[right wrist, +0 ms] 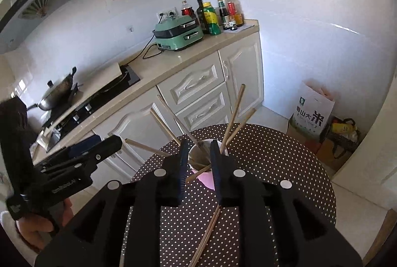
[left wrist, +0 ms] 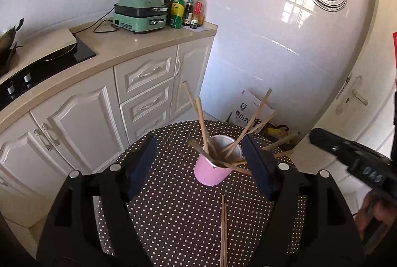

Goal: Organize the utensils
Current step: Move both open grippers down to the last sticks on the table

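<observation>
A pink cup (left wrist: 211,172) stands on a round table with a brown polka-dot cloth (left wrist: 161,205). Several wooden chopsticks (left wrist: 202,123) lean out of the cup in different directions. Two more chopsticks (left wrist: 223,229) lie side by side on the cloth, nearer to me than the cup. My left gripper (left wrist: 198,140) is open wide just short of the cup, nothing between its fingers. My right gripper (right wrist: 199,144) hovers over the cup (right wrist: 207,178) with its jaws a narrow gap apart, pressing on nothing. The loose pair (right wrist: 206,234) lies below it. The left gripper (right wrist: 109,141) also shows at the left of the right wrist view.
Behind the table runs a beige counter with white cabinets (left wrist: 146,73), a green electric cooker (left wrist: 139,16) and several bottles (left wrist: 186,11). A wok (right wrist: 57,93) sits on the stove. A rice bag (right wrist: 312,113) and a yellow item stand on the floor by a door (left wrist: 357,95).
</observation>
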`<state>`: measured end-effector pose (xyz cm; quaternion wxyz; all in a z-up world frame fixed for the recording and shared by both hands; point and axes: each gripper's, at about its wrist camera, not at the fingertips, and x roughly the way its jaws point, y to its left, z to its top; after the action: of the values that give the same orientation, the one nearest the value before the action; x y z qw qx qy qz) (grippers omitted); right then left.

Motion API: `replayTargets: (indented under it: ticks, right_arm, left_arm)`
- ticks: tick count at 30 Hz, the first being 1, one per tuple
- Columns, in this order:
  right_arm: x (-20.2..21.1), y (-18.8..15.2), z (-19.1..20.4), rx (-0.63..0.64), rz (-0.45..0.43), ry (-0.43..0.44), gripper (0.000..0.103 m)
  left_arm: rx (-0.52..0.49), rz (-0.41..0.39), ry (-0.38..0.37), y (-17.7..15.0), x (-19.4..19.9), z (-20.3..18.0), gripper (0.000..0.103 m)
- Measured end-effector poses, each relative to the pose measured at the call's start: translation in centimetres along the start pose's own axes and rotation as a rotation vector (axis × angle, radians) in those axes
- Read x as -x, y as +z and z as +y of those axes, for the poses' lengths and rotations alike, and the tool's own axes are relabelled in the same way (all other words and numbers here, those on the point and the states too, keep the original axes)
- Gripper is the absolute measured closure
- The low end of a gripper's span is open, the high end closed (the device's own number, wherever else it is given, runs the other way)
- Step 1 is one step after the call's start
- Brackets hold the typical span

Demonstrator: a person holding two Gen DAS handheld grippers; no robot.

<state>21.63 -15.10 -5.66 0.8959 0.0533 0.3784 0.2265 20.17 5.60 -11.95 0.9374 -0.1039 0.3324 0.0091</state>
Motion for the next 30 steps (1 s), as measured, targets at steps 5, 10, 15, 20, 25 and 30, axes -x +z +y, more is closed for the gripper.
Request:
replayTargets:
  ticks: [5, 10, 15, 20, 25, 30]
  right_arm:
    - [1.8, -1.7, -0.6, -0.056, -0.036, -0.008, 0.083]
    - [2.4, -4.1, -1.9, -0.132, -0.056, -0.044, 0.082]
    - [2.1, -5.7, -2.8, -0.190, -0.056, -0.077, 0.082]
    - [0.8, -7.3, -3.6, -0.231, -0.018, -0.106, 0.082]
    - [-1.6, -8.6, -3.8, -0.267, 0.053, -0.105, 0.082]
    - [-4.6, -9.9, -4.1, -0.290, 0.147, -0.086, 0.082]
  left_arm:
    - [-0.024, 0.003, 0.013, -1.2, 0.0, -0.7, 0.031]
    - [-0.101, 0.018, 0.010, -2.4, -0.5, -2.4, 0.031]
    - [-0.151, 0.070, 0.004, -3.6, -1.9, -3.4, 0.031]
    - [-0.168, 0.121, -0.035, -4.5, -3.4, -3.5, 0.031]
    - [-0.135, 0.160, -0.038, -5.5, -4.6, -2.5, 0.031]
    - [-0.107, 0.192, -0.021, -6.7, -5.7, -1.0, 0.031]
